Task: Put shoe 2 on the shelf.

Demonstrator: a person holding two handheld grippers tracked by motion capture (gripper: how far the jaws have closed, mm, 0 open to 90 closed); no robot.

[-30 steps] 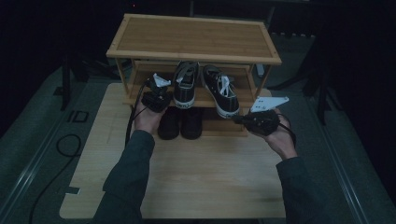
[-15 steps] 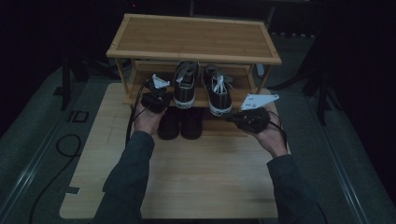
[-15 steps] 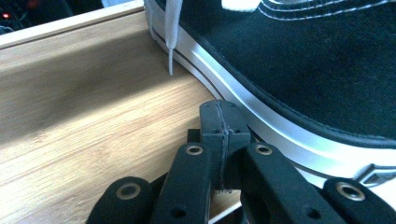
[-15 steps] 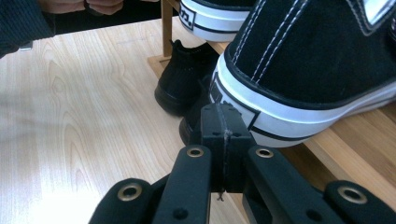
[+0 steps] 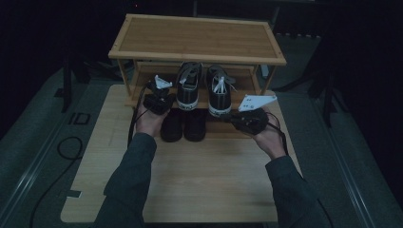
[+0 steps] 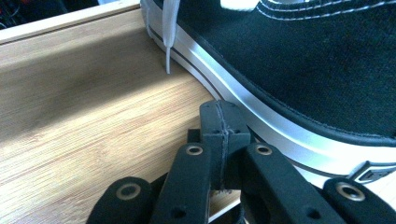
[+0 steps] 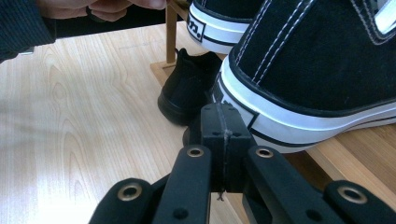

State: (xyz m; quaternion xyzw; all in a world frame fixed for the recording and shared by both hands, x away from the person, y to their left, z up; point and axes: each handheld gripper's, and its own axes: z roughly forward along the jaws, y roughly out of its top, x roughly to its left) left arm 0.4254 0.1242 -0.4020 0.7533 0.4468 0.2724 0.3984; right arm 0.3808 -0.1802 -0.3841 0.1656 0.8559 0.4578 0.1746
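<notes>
Item: shoe rack (image 5: pixel 197 38) on a pale wooden surface (image 5: pixel 199 185), two-handed tidying in progress.

Change noted: against the pictures half a second and a second back, the right gripper (image 5: pixel 237 119) has drawn inward from the rack's outer right edge toward the heel of the right sneaker (image 5: pixel 219 92); the left gripper (image 5: pixel 159 95) has barely shifted beside the left sneaker (image 5: pixel 189 88). Judged meaning: the pair is being squared up on the shelf by nudging from both sides, and the closing-in suggests the straightening is near its end, not that a lift is coming.

Jaws: left pair pressed together with nothing between them, tips at or just short of the white sole in the left gripper view (image 6: pixel 219 126); right pair likewise together and bare, tips just before the sneaker's heel in the right gripper view (image 7: pixel 223 126).

Location of goods: both sneakers on the rack's middle shelf, side by side, heels toward the person.

Count: sneakers, two, black with white soles; black boots (image 5: pixel 183 124), two, on the lowest level, heels outward; racks, one; grippers, two; hands, two.
</notes>
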